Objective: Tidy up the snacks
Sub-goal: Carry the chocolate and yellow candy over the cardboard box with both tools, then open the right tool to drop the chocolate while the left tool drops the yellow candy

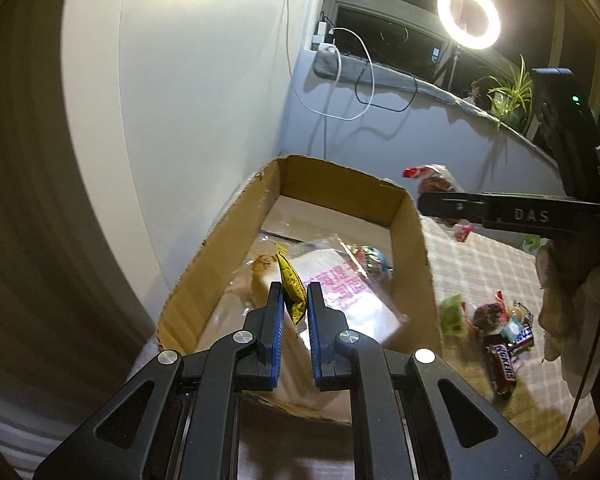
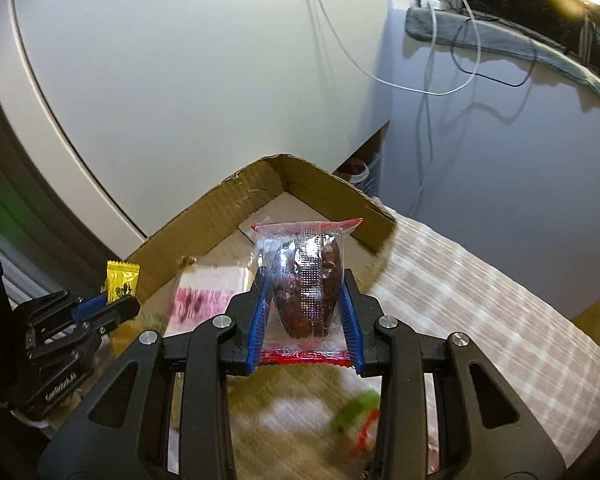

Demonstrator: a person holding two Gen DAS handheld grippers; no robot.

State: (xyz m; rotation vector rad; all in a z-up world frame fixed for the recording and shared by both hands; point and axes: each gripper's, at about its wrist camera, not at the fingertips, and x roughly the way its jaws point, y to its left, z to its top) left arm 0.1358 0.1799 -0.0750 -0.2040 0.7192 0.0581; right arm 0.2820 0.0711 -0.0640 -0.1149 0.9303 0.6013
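While the cardboard box (image 1: 414,240) serves as the collection point, the left gripper (image 1: 294,300) pinches a yellow sachet (image 1: 290,286) above its interior, apparently for dropping in. The right gripper (image 2: 306,300) clamps a clear-wrapped dark snack (image 2: 306,280) near the box rim; loose candy bars (image 1: 500,360) remain on the checked cloth (image 1: 480,264).

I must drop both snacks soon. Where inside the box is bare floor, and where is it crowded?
Bare cardboard lies at the far end of the cardboard box, beside its far wall. The near half is crowded by a pink-printed bag and a small colourful wrapper. Outside, snack bars clutter the checked cloth.
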